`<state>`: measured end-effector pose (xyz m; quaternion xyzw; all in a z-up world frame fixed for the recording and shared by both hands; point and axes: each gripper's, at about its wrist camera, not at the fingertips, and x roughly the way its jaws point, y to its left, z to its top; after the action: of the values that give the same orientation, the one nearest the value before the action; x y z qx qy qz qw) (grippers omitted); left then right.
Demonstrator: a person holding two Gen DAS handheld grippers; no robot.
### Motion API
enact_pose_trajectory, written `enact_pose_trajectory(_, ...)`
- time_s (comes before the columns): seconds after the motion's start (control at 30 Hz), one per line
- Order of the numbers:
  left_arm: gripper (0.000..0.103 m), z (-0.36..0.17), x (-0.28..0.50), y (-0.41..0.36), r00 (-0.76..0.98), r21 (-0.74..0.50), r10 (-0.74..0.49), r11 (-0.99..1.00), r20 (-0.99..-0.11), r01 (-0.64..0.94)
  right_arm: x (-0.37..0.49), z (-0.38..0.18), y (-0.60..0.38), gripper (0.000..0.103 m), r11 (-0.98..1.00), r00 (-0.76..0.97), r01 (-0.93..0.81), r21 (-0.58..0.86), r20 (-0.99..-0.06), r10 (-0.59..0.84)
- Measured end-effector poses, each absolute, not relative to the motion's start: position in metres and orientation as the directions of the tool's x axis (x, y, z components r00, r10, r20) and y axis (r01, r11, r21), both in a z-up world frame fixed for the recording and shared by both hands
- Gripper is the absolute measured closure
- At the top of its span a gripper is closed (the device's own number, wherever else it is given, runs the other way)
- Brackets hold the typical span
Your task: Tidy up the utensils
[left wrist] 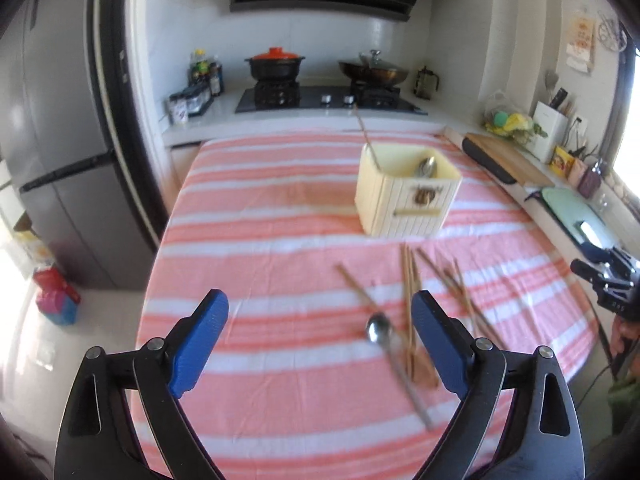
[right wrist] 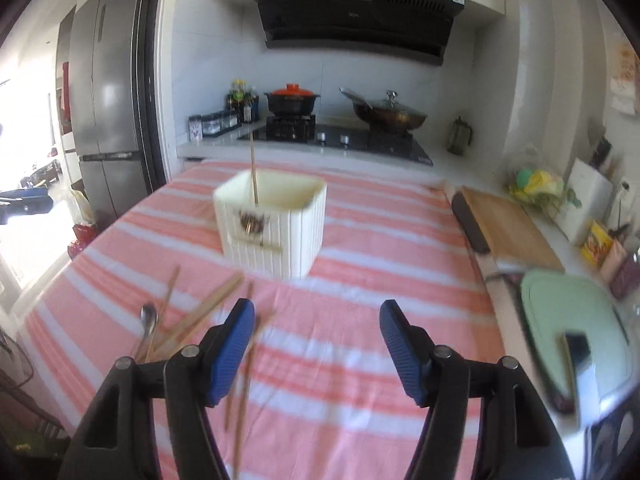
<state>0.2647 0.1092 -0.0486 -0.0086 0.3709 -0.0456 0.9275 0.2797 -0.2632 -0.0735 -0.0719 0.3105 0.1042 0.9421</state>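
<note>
Left gripper (left wrist: 320, 336): jaws wide apart, nothing between them, above the striped surface (left wrist: 256, 240).
Right gripper (right wrist: 318, 344): jaws apart, empty.
Chopsticks (left wrist: 408, 280): loose, crossed heap on the cloth in front of the holder (left wrist: 404, 196); thin, stiff and light, likely to roll. Best pinched mid-length, one or two at a time.
Spoon (left wrist: 378, 330): lies among the sticks; smooth metal, probably slippery. Grip the handle, not the bowl.
Holder: upright, already has one stick and a spoon inside.
</note>
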Motion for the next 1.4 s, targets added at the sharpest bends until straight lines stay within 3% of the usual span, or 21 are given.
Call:
enact_pose_trajectory(0.13,0.010,-0.104,0.217,0.112,0.680,-0.086,-0.067,0.996,-0.730,0.006,0.210,-0.143,-0.254,0.037,0.988,0.744,-0.154,0.003,-0.657,0.118)
enact_pose_trajectory(0.23,0.010,-0.134,0.196,0.107,0.662,-0.061,-0.017,0.997,-0.749,-0.043,0.183,-0.169,-0.244,0.037,0.981,0.686,-0.176,0.086,-0.704,0.184)
enact_pose_trajectory(0.57,0.010,-0.158,0.163,0.101,0.648,-0.189,-0.109,0.981,-0.753,-0.054,0.141,-0.163,-0.225,0.037,0.982,0.727,-0.191,0.002,-0.672,0.143)
enact_pose_trajectory(0.83,0.010,-0.157,0.166,0.090,0.639,-0.185,-0.128,0.982,-0.759,-0.023,0.137,-0.160,-0.240,0.066,0.986,0.737,-0.167,0.028,-0.661,0.144)
enact_pose_trajectory(1.07,0.010,-0.163,0.200,0.048,0.623,-0.167,-0.157,0.985,-0.766,0.044,0.206,-0.165,-0.233,0.067,0.967,0.707,-0.256,-0.006,-0.683,0.183)
enact_pose_trajectory(1.2,0.011,-0.180,0.228,0.029,0.603,-0.155,-0.140,0.988,-0.786,0.027,0.266,-0.186,-0.232,0.077,0.959,0.631,-0.275,0.067,-0.740,0.233)
enact_pose_trajectory(1.33,0.016,-0.197,0.251,0.013,0.593,-0.033,-0.036,0.999,-0.805,0.015,0.306,-0.210,-0.227,0.085,0.942,0.539,-0.307,0.133,-0.792,0.287)
enact_pose_trajectory(1.4,0.026,-0.208,0.259,0.006,0.573,0.021,0.003,0.999,-0.819,0.026,0.314,-0.218,-0.223,0.093,0.944,0.530,-0.313,0.103,-0.806,0.264)
